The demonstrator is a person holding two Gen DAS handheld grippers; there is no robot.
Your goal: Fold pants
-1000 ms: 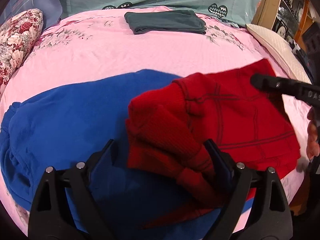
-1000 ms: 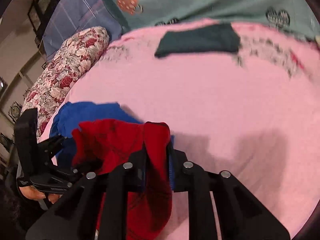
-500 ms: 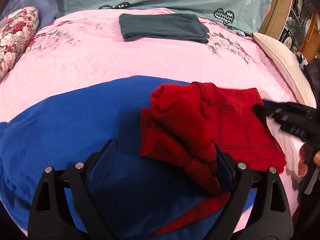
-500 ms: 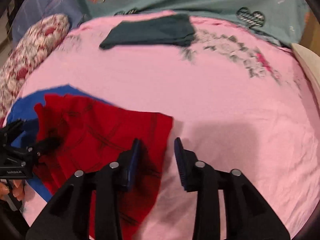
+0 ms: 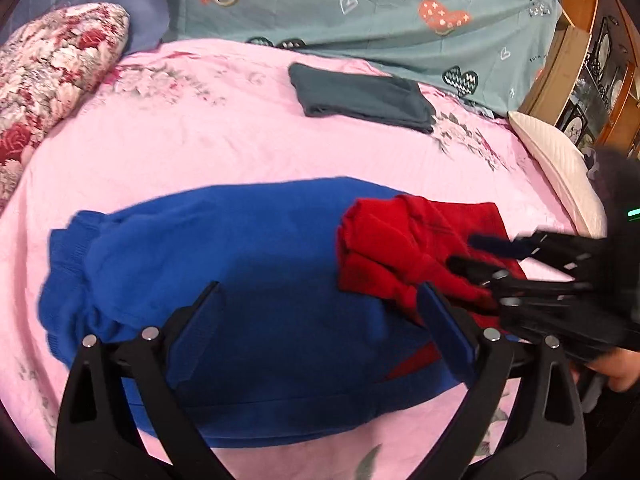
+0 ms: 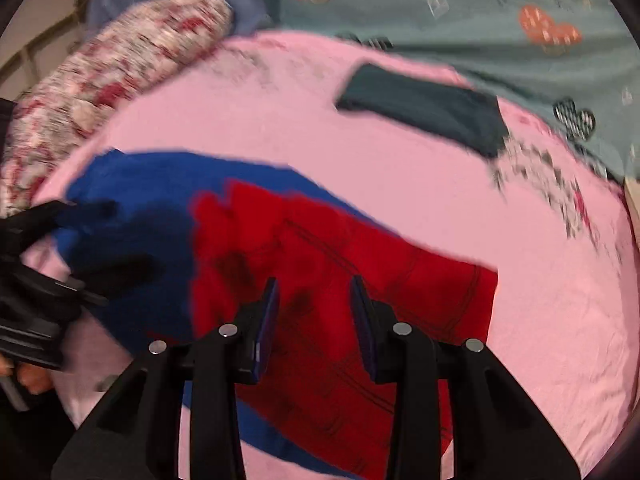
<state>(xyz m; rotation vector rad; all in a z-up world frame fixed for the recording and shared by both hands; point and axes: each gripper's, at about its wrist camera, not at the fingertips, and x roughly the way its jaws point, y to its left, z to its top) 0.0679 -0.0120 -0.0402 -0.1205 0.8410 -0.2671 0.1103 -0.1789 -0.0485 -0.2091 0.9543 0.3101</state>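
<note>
Red pants (image 5: 404, 248) (image 6: 344, 272) lie bunched and folded over the right end of blue pants (image 5: 224, 256) (image 6: 132, 184), which are spread on the pink bed sheet (image 5: 224, 140). My left gripper (image 5: 320, 304) (image 6: 116, 238) hovers over the blue pants; its jaws are opening and hold nothing, with the red cloth just beyond the right fingertip. My right gripper (image 6: 314, 300) (image 5: 464, 252) hangs open over the red pants, with cloth below it and none pinched.
A folded dark green garment (image 5: 360, 96) lies further back on the sheet. A floral pillow (image 5: 52, 64) sits at the left and a teal quilt (image 5: 360, 12) behind. A white pillow (image 5: 560, 160) and wooden shelves (image 5: 576, 48) border the right side.
The right gripper let go of the red pants and swung left over them. The red cloth left the left gripper's jaws as that hand pulled back and up. The red pants settled onto the blue ones.
</note>
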